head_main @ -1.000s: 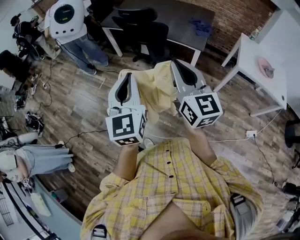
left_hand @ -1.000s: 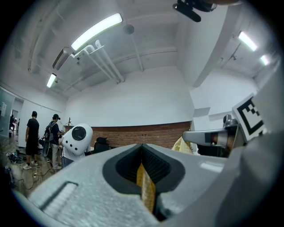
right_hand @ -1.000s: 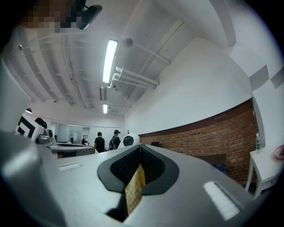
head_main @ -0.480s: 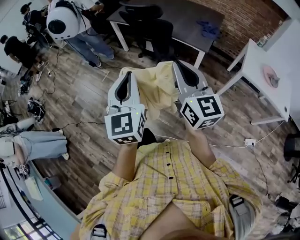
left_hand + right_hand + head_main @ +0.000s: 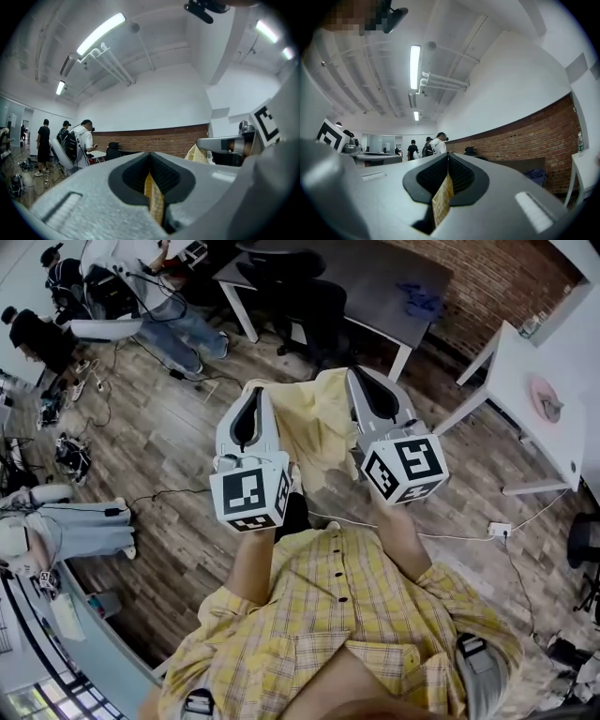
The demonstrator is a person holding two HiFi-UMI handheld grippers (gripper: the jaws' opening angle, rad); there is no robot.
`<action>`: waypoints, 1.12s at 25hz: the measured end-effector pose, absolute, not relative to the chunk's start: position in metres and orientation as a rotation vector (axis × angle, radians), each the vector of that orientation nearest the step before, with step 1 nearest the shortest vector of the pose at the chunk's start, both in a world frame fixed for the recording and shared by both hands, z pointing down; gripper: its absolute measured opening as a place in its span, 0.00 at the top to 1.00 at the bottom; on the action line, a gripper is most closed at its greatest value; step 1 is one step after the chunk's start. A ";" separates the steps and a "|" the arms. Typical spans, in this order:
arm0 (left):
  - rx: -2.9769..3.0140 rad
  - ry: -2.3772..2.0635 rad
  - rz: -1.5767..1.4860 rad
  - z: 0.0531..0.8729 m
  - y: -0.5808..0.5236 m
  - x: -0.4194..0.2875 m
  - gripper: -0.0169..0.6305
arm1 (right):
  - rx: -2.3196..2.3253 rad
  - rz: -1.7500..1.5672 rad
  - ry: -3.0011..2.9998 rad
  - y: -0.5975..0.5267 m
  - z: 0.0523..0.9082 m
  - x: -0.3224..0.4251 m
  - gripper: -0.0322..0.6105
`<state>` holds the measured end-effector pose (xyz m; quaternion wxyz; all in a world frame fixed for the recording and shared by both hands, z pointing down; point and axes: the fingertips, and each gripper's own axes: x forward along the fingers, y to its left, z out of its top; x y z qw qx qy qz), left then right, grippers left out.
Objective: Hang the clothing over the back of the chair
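Observation:
I hold a pale yellow garment point(image 5: 314, 423) stretched between both grippers, above a wood floor. In the head view my left gripper point(image 5: 251, 390) pinches its left edge and my right gripper point(image 5: 354, 376) its right edge; the cloth hangs down between them. A strip of yellow cloth point(image 5: 153, 201) is clamped in the left gripper point(image 5: 150, 157) in its own view. The right gripper view shows the same: the right gripper point(image 5: 448, 157) is shut on a fold of cloth point(image 5: 442, 204). A black office chair point(image 5: 309, 306) stands beyond the garment, by a dark table point(image 5: 375, 277).
A white table point(image 5: 553, 343) with a pink object point(image 5: 544, 395) stands at the right. People point(image 5: 159, 306) stand and sit at the upper left among cables on the floor. A power strip point(image 5: 499, 529) with a white cord lies on the floor at the right.
The grippers and garment have stayed almost still. The person in white at the upper left has moved and bent over, and the view has shifted slightly.

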<state>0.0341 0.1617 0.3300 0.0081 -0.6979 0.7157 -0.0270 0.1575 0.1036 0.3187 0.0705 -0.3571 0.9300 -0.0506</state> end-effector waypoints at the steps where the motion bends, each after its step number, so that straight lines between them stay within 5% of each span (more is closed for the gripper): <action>1: -2.182 2.236 -0.083 0.331 0.158 0.033 0.96 | -1.075 -0.150 2.799 0.100 0.319 0.156 0.93; 28: -2.249 2.151 -0.014 0.321 -0.027 -0.078 0.96 | -1.152 -0.095 2.786 -0.072 0.309 0.047 0.93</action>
